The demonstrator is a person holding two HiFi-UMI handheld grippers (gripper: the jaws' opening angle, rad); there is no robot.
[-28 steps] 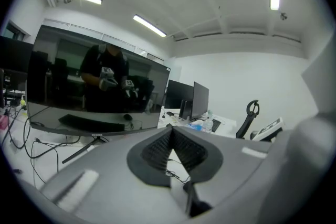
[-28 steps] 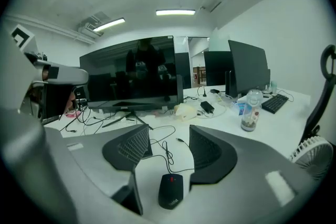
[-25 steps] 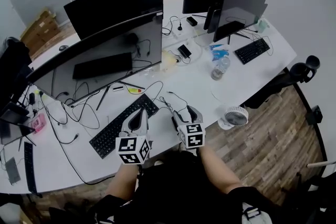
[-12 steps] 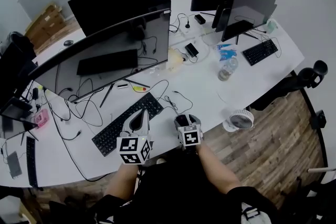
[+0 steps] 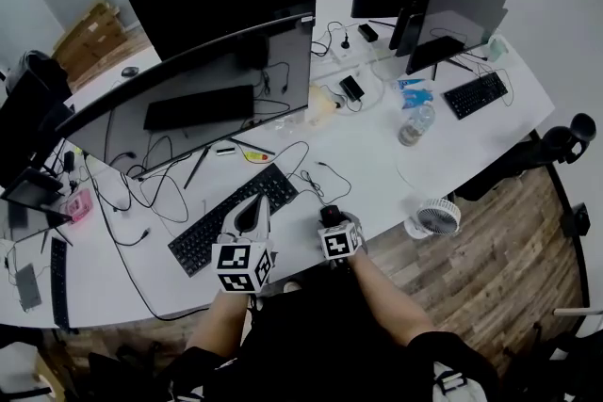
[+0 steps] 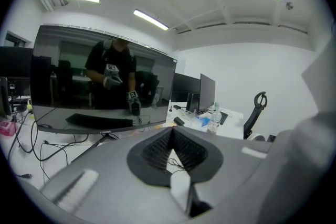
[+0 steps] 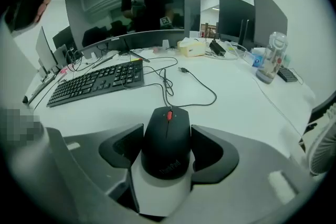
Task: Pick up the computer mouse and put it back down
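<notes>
On worktop (image 7: pixel 239 105), near front edge: computer mouse (image 7: pixel 167 136) lies flat, cable running toward keyboard (image 7: pixel 97 81). Right gripper view shows us right gripper (image 7: pixel 167 129) fingers spread, just been opening, flanking mouse. Head view gives us only mouse tip past marker cube. Left gripper (image 6: pixel 171 139) fingers pressed together, empty; only head view places it over keyboard.

Steep overhead, two low views, shared desk (image 5: pixel 415 174)
</notes>
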